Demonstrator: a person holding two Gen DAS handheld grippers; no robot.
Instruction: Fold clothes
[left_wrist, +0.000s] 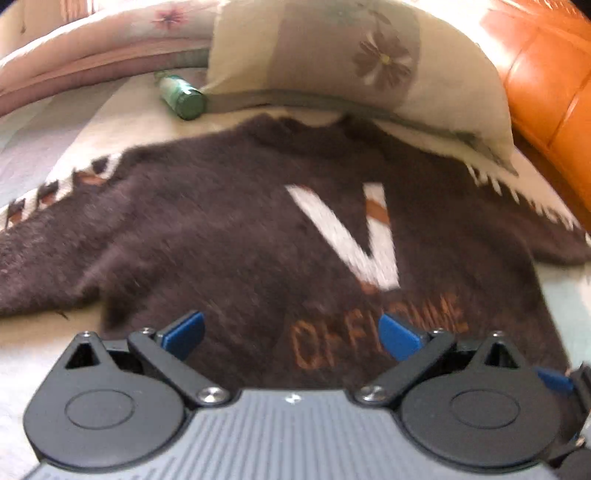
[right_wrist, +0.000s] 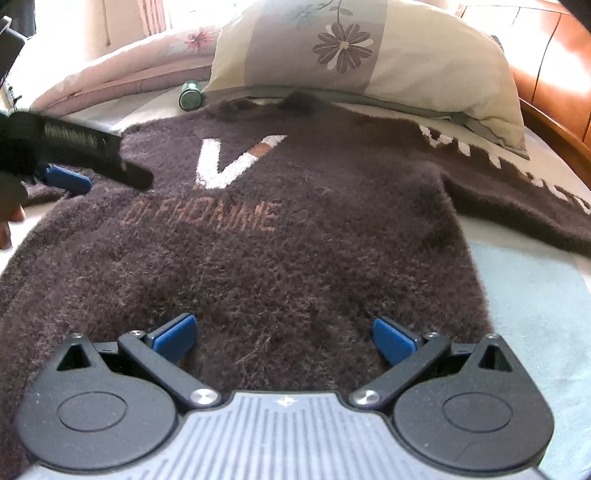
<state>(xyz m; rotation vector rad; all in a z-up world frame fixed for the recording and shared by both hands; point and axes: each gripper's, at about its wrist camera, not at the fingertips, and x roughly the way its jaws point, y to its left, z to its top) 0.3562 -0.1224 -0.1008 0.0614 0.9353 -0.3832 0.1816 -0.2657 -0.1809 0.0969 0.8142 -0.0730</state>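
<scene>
1. Dark brown fuzzy knit sweater (right_wrist: 280, 258), with a white "V" and orange lettering on the chest: lies flat, front up, on the bed (right_wrist: 535, 295), collar at 12 o'clock against the pillow, one sleeve stretched toward 3 o'clock and the other, in the left wrist view, toward 9 o'clock.
2. Left gripper (left_wrist: 291, 334), black linkage with blue pads: held low over the sweater's lower chest, pointing toward 12 o'clock; fingers spread wide, nothing between them. In the right wrist view it enters at 9 o'clock (right_wrist: 74, 162), tilted down, with one blue pad close to the fabric; contact cannot be told.
3. Right gripper (right_wrist: 284, 338), same build: held low over the sweater's hem area, pointing toward 12 o'clock; fingers spread wide, gripping nothing.
4. Cream and grey pillow with a brown daisy print (right_wrist: 369, 59): at 12 o'clock, its lower edge over the collar.
5. Green glass bottle (left_wrist: 183, 96): lying on its side at 11 o'clock, just beside the pillow's corner.
6. Pink floral quilt (left_wrist: 92, 40): bunched at 10 o'clock.
7. Orange leather headboard (left_wrist: 546, 85): at 2 o'clock.
</scene>
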